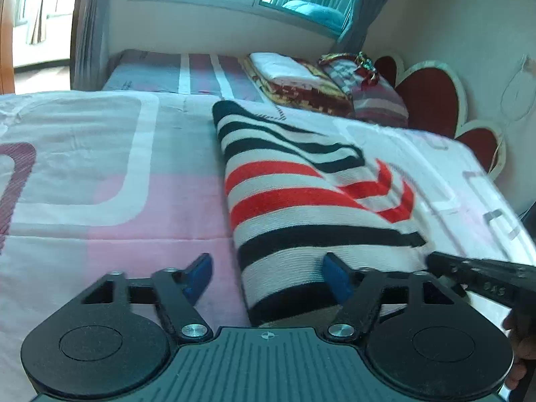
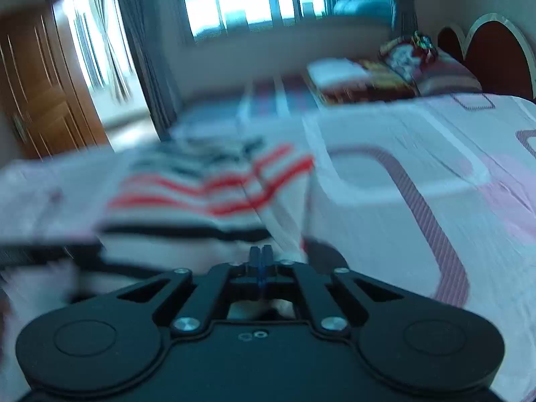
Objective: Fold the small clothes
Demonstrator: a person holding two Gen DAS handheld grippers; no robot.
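Note:
A folded sweater with white, black and red stripes lies lengthwise on the pink and white bedsheet. My left gripper is open, its blue pads standing on either side of the sweater's near left corner without pressing on it. The right gripper reaches in from the right to the sweater's near right edge. In the blurred right wrist view that right gripper has its pads together at the sweater's white near band, with cloth bunched around the tips.
Folded blankets and a striped pillow lie at the far end of the bed, by the red heart-shaped headboard. A person's hand shows at the right edge. A wooden door stands far left, beyond the bed.

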